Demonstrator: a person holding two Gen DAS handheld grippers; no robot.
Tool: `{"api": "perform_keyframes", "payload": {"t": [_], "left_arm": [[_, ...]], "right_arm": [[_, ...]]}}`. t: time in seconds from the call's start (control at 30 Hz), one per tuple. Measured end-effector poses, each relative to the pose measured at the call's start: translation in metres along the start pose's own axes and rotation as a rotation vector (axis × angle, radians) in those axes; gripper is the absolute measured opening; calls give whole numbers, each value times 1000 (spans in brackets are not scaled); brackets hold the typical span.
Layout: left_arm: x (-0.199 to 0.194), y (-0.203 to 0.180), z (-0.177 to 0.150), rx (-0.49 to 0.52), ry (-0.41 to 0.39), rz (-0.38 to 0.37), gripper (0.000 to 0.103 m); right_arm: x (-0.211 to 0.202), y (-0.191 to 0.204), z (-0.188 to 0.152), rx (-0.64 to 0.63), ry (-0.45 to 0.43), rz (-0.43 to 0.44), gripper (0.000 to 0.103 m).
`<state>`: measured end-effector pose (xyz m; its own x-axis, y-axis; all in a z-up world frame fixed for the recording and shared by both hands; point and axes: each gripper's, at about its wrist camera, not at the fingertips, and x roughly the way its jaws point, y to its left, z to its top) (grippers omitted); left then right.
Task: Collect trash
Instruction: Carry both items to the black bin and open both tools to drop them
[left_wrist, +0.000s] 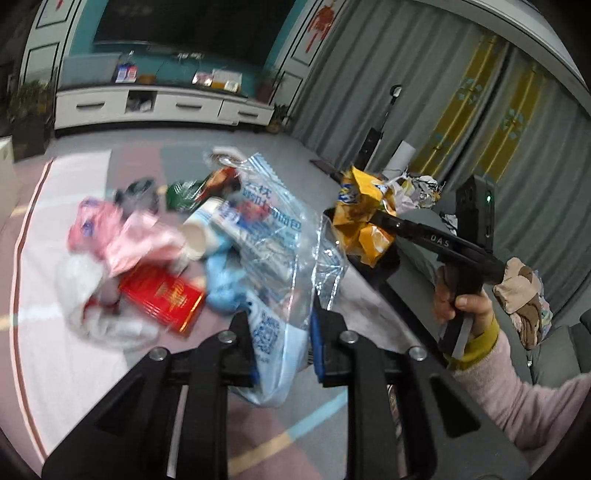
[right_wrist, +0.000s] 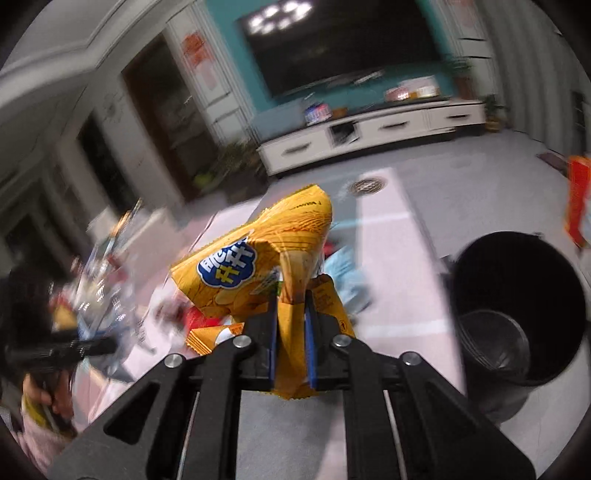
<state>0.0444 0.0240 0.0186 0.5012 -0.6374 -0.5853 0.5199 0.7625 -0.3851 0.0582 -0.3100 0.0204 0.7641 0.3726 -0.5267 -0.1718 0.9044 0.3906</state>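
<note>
My left gripper (left_wrist: 282, 332) is shut on a clear plastic bag with blue print (left_wrist: 269, 236) and holds it above the floor mat. My right gripper (right_wrist: 291, 325) is shut on a crumpled yellow chip bag (right_wrist: 255, 266); it also shows in the left wrist view (left_wrist: 364, 218), held up at the right. A black trash bin (right_wrist: 517, 306) stands open on the floor to the right of the right gripper. A blurred pile of trash lies on the mat: a pink wrapper (left_wrist: 122, 232), a red packet (left_wrist: 162, 295), a paper cup (left_wrist: 201, 230), a blue wrapper (left_wrist: 221, 284), a green wrapper (left_wrist: 181, 192).
A pink and white mat (left_wrist: 66, 354) covers the floor. A white TV cabinet (left_wrist: 159, 107) stands at the far wall under a dark screen. Grey curtains (left_wrist: 406, 81) hang at the right. A grey sofa (left_wrist: 561, 354) is at the right edge. A floor drain (right_wrist: 367, 185) lies beyond the mat.
</note>
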Motion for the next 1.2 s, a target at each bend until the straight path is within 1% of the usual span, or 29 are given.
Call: {"api": "perform_keyframes", "payload": {"t": [0.13,0.2,0.27,0.3,0.37,0.4,0.47,0.5,0.6,0.63,0.7,0.73,0.77,0.8,0.83,0.87,0.9,0.93,1.0,1.03,1.1,1.13,1.2], "left_arm": [[30,-34,40,32,-18,-6,22],[54,-56,62,45,-28,-29,23],[90,-81,83,50,-12,-51,23],[102,-92,89,55,-4,-57,23],[140,-108,102,50,30,-95,23],[169,-120,108,41,68,-114,24],[209,-135,112,35,128,-123,24],[231,-142,112,37,163,-119,24],[279,-152,113,35,224,-101,24],[296,-155,113,32,243,-93,26],[319,-157,110,43,273,-66,30],[329,-157,110,48,290,-58,31],[342,-160,108,61,312,-38,35],[348,-161,106,72,323,-26,44],[355,-164,104,87,335,-22,50],[360,-167,101,103,345,-20,64],[361,-168,99,114,347,-16,67],[361,-170,99,124,342,-9,67],[358,-171,102,129,326,-21,70],[352,-172,103,137,303,-15,72],[338,-171,103,144,265,-8,80],[327,-168,103,136,235,-9,82],[298,-162,101,117,181,-7,91]], "right_arm": [[-30,-37,9,87,-107,-167,13],[-41,-57,10,140,-145,-235,13],[-49,-81,8,206,-162,-307,13],[-49,-89,6,225,-158,-330,13],[-46,-112,3,280,-135,-381,13],[-43,-120,0,296,-124,-401,13],[-34,-131,-3,308,-93,-443,13],[-28,-136,-6,306,-68,-478,13],[-13,-148,-7,313,-17,-526,13],[-8,-155,-11,327,2,-544,13],[0,-166,-13,347,21,-540,14],[3,-171,-16,355,33,-551,16],[6,-174,-16,360,44,-565,18],[6,-176,-17,366,45,-569,22],[6,-175,-16,369,45,-568,22],[6,-175,-15,366,48,-575,26],[7,-174,-15,360,47,-585,34],[5,-173,-13,355,41,-589,38],[2,-169,-11,350,28,-600,44],[-1,-168,-10,348,22,-610,48],[-6,-166,-8,346,4,-620,48],[-7,-165,-7,349,-3,-621,49],[-11,-162,-6,356,-20,-609,49]]}}
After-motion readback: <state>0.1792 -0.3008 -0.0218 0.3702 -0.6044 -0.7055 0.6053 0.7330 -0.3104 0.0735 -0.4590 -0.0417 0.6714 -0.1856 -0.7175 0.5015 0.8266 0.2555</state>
